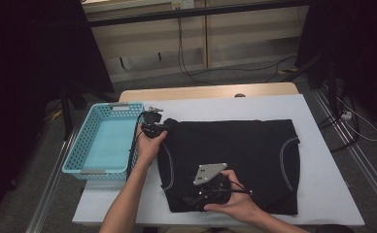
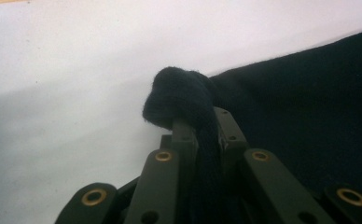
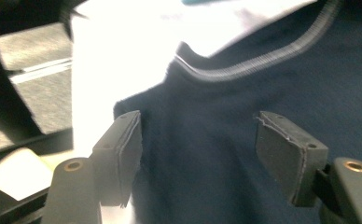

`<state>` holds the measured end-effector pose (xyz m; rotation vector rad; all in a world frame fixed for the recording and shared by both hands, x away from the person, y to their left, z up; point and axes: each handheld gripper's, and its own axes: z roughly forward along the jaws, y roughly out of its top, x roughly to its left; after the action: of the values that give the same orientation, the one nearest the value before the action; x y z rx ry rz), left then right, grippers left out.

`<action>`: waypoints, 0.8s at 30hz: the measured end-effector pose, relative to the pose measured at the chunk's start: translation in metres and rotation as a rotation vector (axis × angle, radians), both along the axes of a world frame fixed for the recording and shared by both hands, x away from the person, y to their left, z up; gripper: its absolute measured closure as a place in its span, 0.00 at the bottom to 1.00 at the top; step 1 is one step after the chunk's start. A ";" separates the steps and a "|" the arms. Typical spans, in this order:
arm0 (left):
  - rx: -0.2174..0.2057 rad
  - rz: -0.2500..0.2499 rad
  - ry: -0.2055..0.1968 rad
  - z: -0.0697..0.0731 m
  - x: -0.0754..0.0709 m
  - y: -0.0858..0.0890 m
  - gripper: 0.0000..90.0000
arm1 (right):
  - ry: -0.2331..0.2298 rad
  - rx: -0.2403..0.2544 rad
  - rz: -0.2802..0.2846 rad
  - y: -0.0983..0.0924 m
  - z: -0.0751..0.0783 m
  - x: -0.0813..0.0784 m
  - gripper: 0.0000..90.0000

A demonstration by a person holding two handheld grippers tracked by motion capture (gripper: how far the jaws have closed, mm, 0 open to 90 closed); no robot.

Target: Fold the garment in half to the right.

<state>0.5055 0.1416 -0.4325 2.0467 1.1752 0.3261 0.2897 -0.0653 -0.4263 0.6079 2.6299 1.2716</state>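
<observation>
The left gripper (image 2: 200, 123) is clamped on a bunched corner of the black garment (image 1: 235, 155), at the garment's far left corner. Just left of that corner stands the blue basket (image 1: 87, 141). The right gripper (image 3: 198, 154) hovers over the garment's near left edge, jaws spread apart with cloth beneath them, not pinched. The garment lies flat on the white table (image 1: 322, 194).

basket (image 1: 104, 141) walls table's left edge; bare table (image 1: 317, 160) right of garment (image 1: 235, 155).
</observation>
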 end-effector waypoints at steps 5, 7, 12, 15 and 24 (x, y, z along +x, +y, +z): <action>-0.010 -0.004 -0.004 0.003 0.000 0.001 0.90 | -0.005 -0.012 0.042 0.024 0.000 -0.001 0.35; -0.009 -0.005 -0.009 0.003 -0.001 0.001 0.91 | -0.010 -0.034 0.065 0.033 -0.001 -0.002 0.36; -0.016 -0.009 -0.021 0.004 -0.002 0.000 0.90 | -0.004 -0.062 0.078 0.050 -0.007 0.001 0.36; -0.015 -0.012 -0.023 0.005 -0.002 0.000 0.90 | 0.002 -0.076 0.076 0.057 -0.013 0.003 0.35; -0.028 -0.012 -0.033 0.008 -0.002 0.003 0.90 | -0.009 -0.136 0.063 0.071 -0.025 0.000 0.35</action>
<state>0.5033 0.1443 -0.4248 2.0166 1.1409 0.3347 0.2896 0.0061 -0.4514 0.5006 2.7198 1.0962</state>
